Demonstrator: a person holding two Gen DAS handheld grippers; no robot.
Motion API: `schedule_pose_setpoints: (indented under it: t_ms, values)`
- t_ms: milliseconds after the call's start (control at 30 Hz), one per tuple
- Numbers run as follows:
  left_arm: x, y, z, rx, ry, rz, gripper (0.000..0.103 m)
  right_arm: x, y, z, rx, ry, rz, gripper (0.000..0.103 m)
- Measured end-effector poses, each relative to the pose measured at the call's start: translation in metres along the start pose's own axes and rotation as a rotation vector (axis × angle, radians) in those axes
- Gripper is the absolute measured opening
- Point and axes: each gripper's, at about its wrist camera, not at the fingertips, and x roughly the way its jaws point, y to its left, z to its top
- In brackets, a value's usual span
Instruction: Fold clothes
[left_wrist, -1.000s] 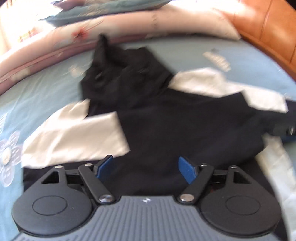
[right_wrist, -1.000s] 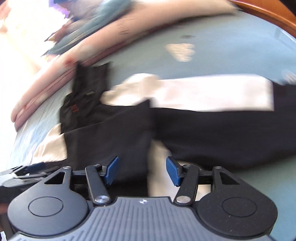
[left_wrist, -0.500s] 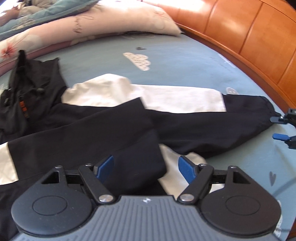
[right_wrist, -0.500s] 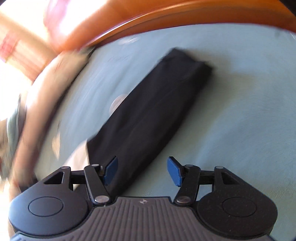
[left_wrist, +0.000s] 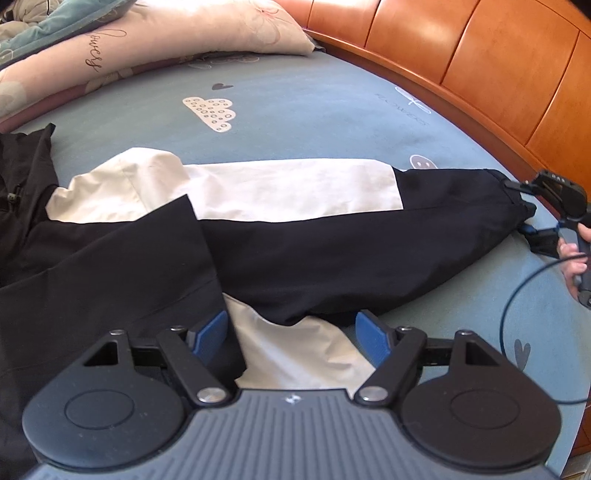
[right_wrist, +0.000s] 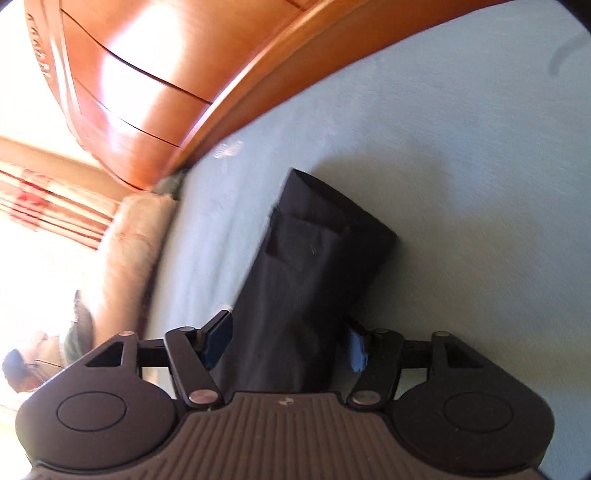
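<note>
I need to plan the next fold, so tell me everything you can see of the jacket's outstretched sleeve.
The sleeve lies flat and stretched out across the blue sheet toward the wooden bed frame. It looks like thin, smooth fabric, white along the upper part near the shoulder, black along the lower edge and the whole cuff end. The cuff is open and has a tab. The right tongs are open astride the cuff end, their jaws having just been opening. The left tongs are open over the jacket's white hem.

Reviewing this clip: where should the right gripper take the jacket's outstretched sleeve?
At the black cuff, coming in along the sleeve from its free end. It lies flat and straight on the bed sheet, and the right gripper, jaws just opening, already straddles it there.
</note>
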Motion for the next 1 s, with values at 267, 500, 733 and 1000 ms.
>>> schedule_pose_setpoints:
  t_ms: [267,500,733,1000]
  values:
    - [0.003,-0.002,-0.003,-0.02,0.018,-0.003,0.076,0.006,0.01,0.006,-0.111,-0.005,-0.008,0.054]
    - [0.002,-0.001,-0.003,0.003,0.096,0.027,0.076,0.004,0.02,0.003,-0.165,0.01,-0.139,0.02]
    - [-0.002,0.0,-0.006,-0.007,0.157,0.076,0.076,0.003,0.058,-0.007,-0.314,0.043,-0.283,0.014]
    - [-0.023,0.011,-0.014,-0.039,0.206,0.096,0.076,-0.029,0.113,-0.028,-0.409,0.016,-0.26,0.013]
